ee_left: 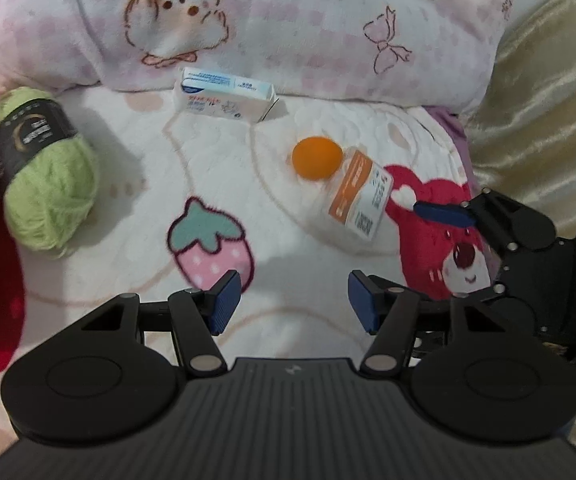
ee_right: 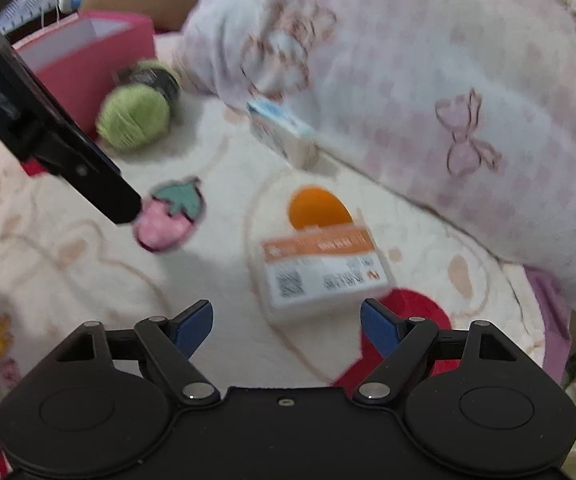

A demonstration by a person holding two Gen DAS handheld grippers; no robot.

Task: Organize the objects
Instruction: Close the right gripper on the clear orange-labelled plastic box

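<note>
Left gripper point(ee_left: 294, 300) is hanging over the fleece blanket point(ee_left: 136, 152) with its blue pads apart and nothing between them. Right gripper point(ee_right: 286, 326) is also standing wide, empty, angled down just short of the orange-labelled box point(ee_right: 322, 270). An orange ball point(ee_right: 318, 208) is lying against that box's far edge. Farther back, a blue-and-white carton point(ee_left: 226, 94) is resting at the foot of a pink printed pillow point(ee_left: 288, 20). A green yarn skein point(ee_left: 44, 172) with a dark band is sitting to the left, touching the pink open box point(ee_right: 88, 60). The blanket is showing a strawberry print point(ee_left: 210, 242) and a red bear print point(ee_left: 440, 232). Gold satin fabric point(ee_left: 540, 92) is bunching at the right edge.
</note>
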